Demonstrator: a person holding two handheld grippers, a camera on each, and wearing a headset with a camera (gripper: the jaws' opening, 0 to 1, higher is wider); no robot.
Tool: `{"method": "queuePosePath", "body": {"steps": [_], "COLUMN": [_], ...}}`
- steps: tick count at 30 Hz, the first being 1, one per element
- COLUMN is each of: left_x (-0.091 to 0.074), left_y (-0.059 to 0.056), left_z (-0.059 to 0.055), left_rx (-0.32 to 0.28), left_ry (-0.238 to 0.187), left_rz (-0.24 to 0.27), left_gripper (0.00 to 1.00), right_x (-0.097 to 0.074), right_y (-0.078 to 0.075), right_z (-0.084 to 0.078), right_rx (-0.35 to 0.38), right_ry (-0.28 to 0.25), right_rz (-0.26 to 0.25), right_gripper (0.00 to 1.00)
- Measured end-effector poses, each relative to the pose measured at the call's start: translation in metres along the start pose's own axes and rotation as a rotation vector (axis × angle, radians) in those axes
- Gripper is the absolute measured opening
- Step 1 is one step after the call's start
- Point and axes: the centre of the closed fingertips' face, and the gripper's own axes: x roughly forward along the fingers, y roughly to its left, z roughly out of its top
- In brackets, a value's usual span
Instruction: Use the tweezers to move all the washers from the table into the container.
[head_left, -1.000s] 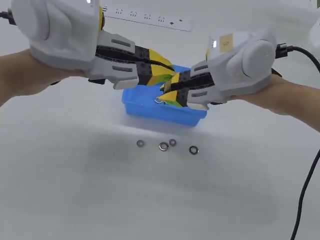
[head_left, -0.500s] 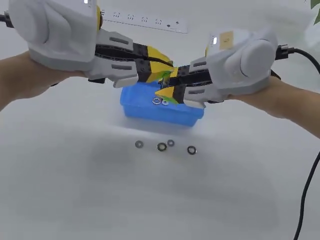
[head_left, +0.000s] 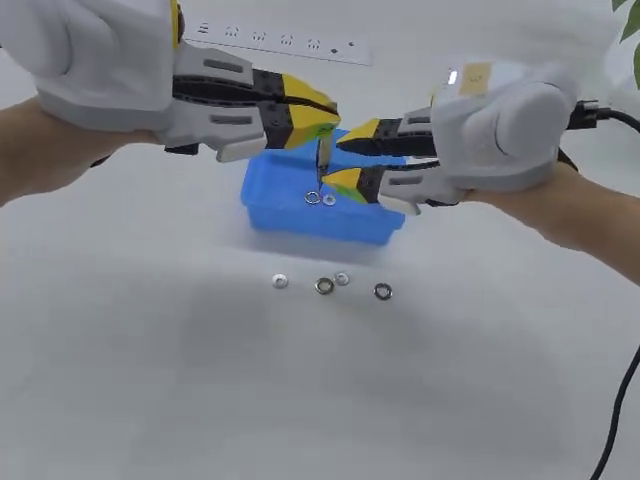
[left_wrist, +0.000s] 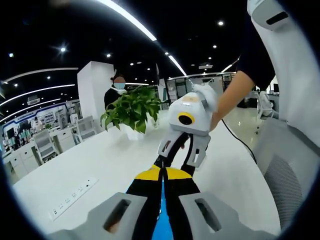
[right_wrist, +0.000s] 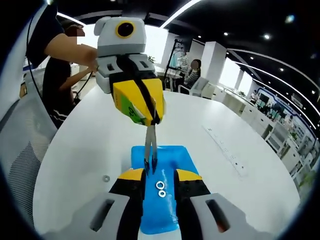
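Nearest the person, four washers (head_left: 324, 287) are noted lying flat on the white desk (head_left: 300, 400) in a loose row running left to right. They are small bright metal rings, the middle two just beside each other and the outer two set a little apart. Just beyond them the blue container (head_left: 290, 215) is recorded, shallow and open-topped, with two further washers lying side by side on its floor. Above the container the tweezers (head_left: 321, 160) are held upright, long axis near vertical, tips down over the two deposited washers; no washer is made out between the tips. The tweezers are clamped at their upper end by the left tool (head_left: 318, 118), whose jaws are pressed together on them. The right tool (head_left: 334, 162) is found just beside the tweezers on the opposite side, jaws spread apart and holding nothing. The decisive relation is judged as follows: the row on the desk lies on the person's side of the container's near wall, lower than the tweezer tips, so the left tool, which carries the tweezers, is the one to be drawn toward the person and down. The task is assessed as partly done. A power strip (head_left: 280, 42) is seen at the far edge.
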Motion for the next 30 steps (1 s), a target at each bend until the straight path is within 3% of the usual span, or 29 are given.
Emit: {"method": "queuePosePath", "body": {"steps": [8, 14, 17, 23, 30], "left_x": [-0.009, -0.02, -0.027, -0.039, -0.05], "left_y": [-0.01, -0.023, -0.035, -0.056, -0.072], "left_z": [0.008, 0.013, 0.009, 0.0, -0.01], "left_rx": [-0.02, -0.017, -0.022, -0.047, -0.07], "left_ry": [-0.014, -0.006, 0.008, 0.029, 0.039], "left_rz": [0.01, 0.02, 0.02, 0.034, 0.06], "left_gripper": [0.04, 0.04, 0.04, 0.04, 0.04], "right_x": [-0.023, -0.041, -0.05, -0.06, -0.066], "right_y": [0.006, 0.012, 0.02, 0.04, 0.057], "right_z": [-0.003, -0.003, -0.001, -0.012, -0.021], "right_rx": [-0.011, 0.037, 0.061, 0.076, 0.106], "right_ry": [0.001, -0.017, -0.045, -0.025, -0.02], "right_rz": [-0.054, -0.099, -0.112, -0.111, -0.1], "right_gripper": [0.3, 0.35, 0.39, 0.46, 0.52]}}
